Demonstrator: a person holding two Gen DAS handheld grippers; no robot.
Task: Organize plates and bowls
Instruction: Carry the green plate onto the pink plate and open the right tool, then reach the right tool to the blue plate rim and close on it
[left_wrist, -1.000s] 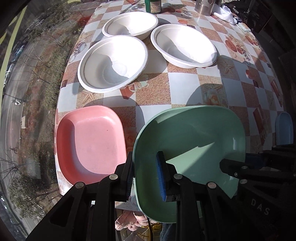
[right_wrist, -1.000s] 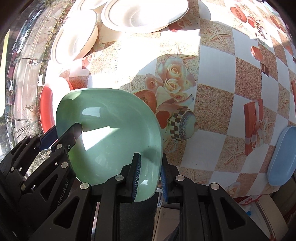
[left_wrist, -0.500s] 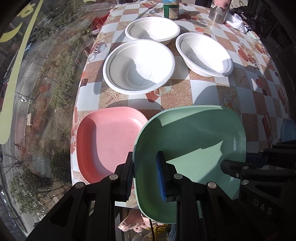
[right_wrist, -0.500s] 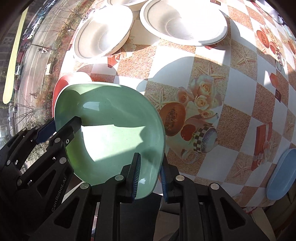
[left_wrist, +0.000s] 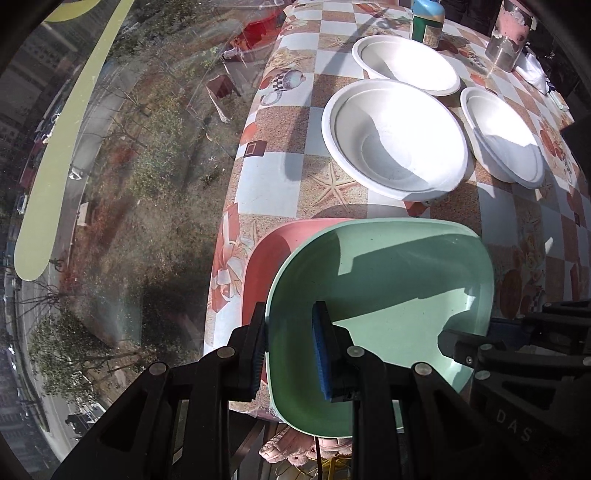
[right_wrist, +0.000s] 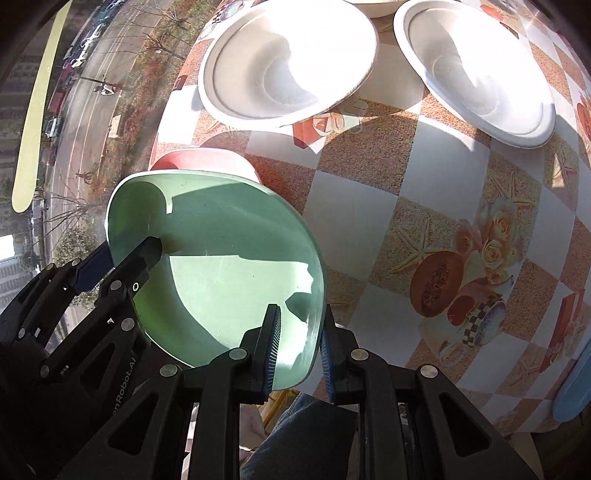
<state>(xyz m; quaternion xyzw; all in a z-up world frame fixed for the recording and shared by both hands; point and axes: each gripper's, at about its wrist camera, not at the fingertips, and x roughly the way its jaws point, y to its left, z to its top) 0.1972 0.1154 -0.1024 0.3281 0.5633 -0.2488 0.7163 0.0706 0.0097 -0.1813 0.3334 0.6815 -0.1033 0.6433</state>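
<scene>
Mint-green squarish plastic plate (left_wrist: 388, 295) hangs over the worktop's (left_wrist: 280, 177) near left corner, partly covering the pink squarish plastic plate (left_wrist: 262, 266) lying there. Left tool (left_wrist: 290, 350) clamps its left rim; right tool (right_wrist: 300, 339) clamps its right rim. Three white round paper bowls (left_wrist: 395, 136) sit farther in along the left edge, close together.

A table (left_wrist: 280, 173) under a checkered cloth printed with starfish, roses and teapots stands in hard sunlight. At nine o'clock, glass (left_wrist: 110, 184) looks down on trees and a street (right_wrist: 85, 103) with parked cars far below.
</scene>
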